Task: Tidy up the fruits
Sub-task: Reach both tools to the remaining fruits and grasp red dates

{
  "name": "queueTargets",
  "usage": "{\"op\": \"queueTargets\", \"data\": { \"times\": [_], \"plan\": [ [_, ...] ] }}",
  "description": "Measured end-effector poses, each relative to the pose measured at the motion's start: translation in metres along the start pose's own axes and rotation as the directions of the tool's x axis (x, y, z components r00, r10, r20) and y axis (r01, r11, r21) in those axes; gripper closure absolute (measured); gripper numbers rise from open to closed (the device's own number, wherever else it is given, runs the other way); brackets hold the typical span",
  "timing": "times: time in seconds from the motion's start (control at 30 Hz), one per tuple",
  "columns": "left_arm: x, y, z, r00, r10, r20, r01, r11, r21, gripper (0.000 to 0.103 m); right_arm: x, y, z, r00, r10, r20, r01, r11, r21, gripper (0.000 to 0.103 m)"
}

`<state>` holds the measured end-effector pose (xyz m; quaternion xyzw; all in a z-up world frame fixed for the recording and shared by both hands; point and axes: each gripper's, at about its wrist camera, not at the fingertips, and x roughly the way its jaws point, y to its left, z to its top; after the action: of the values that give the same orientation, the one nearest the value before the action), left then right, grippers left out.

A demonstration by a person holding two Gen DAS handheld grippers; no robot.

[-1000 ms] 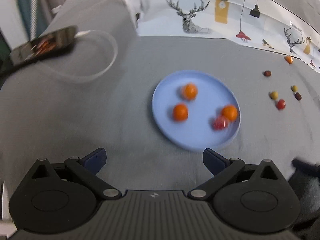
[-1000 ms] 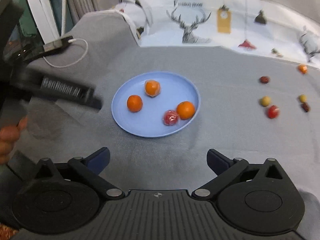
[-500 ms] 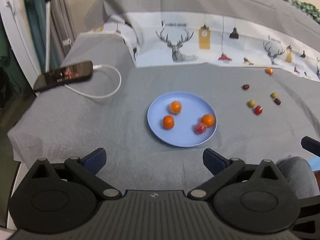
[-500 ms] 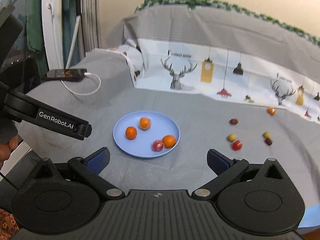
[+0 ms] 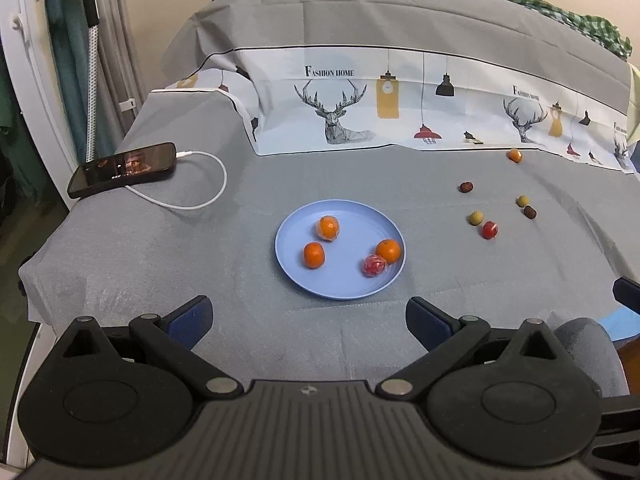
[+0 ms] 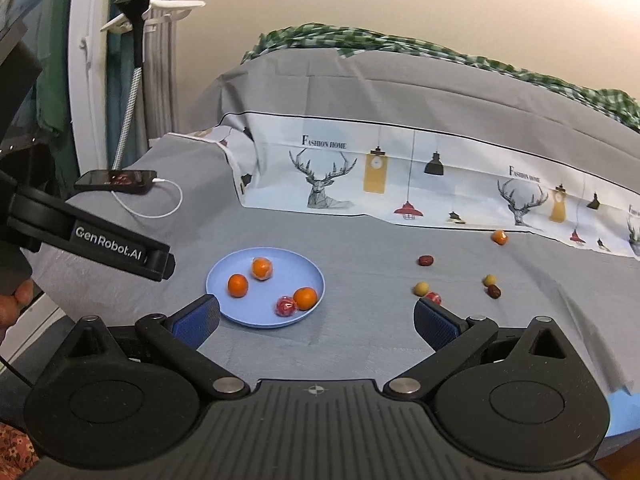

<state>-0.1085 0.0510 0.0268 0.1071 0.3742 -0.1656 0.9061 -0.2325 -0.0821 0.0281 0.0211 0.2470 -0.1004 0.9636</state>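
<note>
A blue plate [image 5: 340,284] [image 6: 240,320] sits mid-table on grey cloth. It holds three small oranges [image 5: 314,255] and one red wrapped fruit [image 5: 374,266]. Several small fruits lie loose to its right: a red one [image 5: 489,229], yellowish ones [image 5: 475,217], dark ones [image 5: 466,187] and an orange one [image 5: 515,155]. My left gripper [image 5: 308,318] is open and empty, held back from the plate. My right gripper [image 6: 316,318] is open and empty, also pulled back. The left gripper's arm shows at the left of the right wrist view [image 6: 100,244].
A phone [image 5: 122,168] on a white charging cable [image 5: 200,196] lies at the table's far left. A deer-print cloth [image 5: 400,108] hangs behind the table. The table's left edge drops off near a white frame [image 5: 24,80].
Both grippers have pulled back and up from the plate, so the table looks smaller and farther. The fruit has not moved.
</note>
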Motion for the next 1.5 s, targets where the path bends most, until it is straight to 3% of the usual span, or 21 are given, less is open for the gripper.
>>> {"op": "queueTargets", "data": {
  "times": [0.33,0.87,1.23,1.5],
  "plan": [
    [0.009,-0.004,0.007,1.0,0.004,-0.002,-0.004,1.0,0.014,0.0,0.009,-0.006,-0.002,1.0,0.012,-0.017,-0.012,1.0,0.025,0.001],
    [0.038,-0.024,0.012,0.998,0.01,-0.068,-0.005,0.998,0.07,0.0,0.029,-0.028,-0.006,0.998,0.03,-0.062,-0.022,0.992,0.122,0.001],
    [0.066,-0.057,0.035,0.996,-0.025,-0.085,0.033,0.996,0.089,0.0,0.043,-0.069,-0.007,0.997,-0.077,-0.027,0.081,0.975,0.207,0.001],
    [0.115,-0.099,0.076,0.994,-0.055,-0.096,0.064,0.993,0.095,0.0,0.074,-0.134,-0.008,0.975,-0.209,-0.077,0.222,0.936,0.272,0.001]
  ]
}}
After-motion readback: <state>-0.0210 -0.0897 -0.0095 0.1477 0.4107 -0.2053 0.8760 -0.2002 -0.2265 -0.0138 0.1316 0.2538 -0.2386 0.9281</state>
